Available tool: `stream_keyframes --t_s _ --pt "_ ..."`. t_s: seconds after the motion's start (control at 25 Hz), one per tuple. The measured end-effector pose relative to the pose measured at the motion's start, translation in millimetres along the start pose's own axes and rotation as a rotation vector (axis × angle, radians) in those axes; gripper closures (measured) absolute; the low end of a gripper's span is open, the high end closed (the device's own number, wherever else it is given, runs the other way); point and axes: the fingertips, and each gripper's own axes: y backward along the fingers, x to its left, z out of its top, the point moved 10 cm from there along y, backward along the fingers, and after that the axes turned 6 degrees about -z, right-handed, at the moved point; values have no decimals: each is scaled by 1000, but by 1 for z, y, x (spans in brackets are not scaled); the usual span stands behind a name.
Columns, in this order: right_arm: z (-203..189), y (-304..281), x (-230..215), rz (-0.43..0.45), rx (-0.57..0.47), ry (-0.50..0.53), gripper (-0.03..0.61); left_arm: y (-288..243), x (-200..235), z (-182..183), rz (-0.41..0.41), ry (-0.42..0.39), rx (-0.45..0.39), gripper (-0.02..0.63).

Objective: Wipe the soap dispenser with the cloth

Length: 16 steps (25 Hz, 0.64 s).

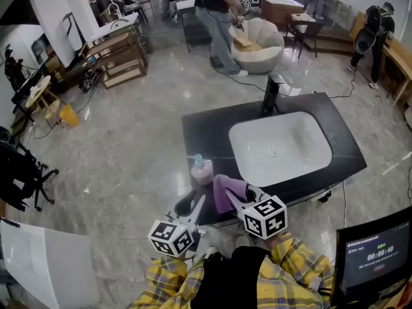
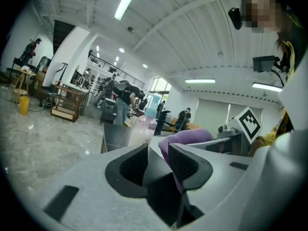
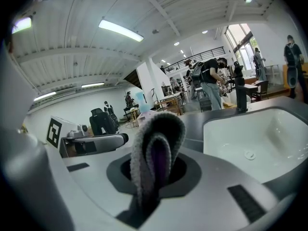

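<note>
On counter (image 1: 207, 131), 1 soap dispenser (image 1: 201, 170), 1 cloth (image 1: 226, 189) in R gripper (image 1: 237, 201)

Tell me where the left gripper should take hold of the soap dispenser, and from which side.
Probably the dispenser's pink body, below the narrow pump top. It stands upright near the counter's front edge, so bring the open left gripper in level from the near side. The right gripper holds the cloth just right of it, so keep left.

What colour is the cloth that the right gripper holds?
Purple. The cloth shows this best in the head view.
</note>
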Motion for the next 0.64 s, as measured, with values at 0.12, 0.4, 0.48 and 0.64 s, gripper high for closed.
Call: stream_keyframes --t_s 0.12,0.4,0.48,0.64 --pt "0 -2 -3 4 5 -2 537 -3 2 -2 6 10 9 491" --pt "3 -8 -6 16 5 -8 537 -6 7 -3 21 25 26 491" --pt "4 -12 -6 18 5 -9 537 -6 10 -4 26 28 28 491" --pt "5 -21 -2 24 6 -8 537 -1 20 -4 39 36 31 491"
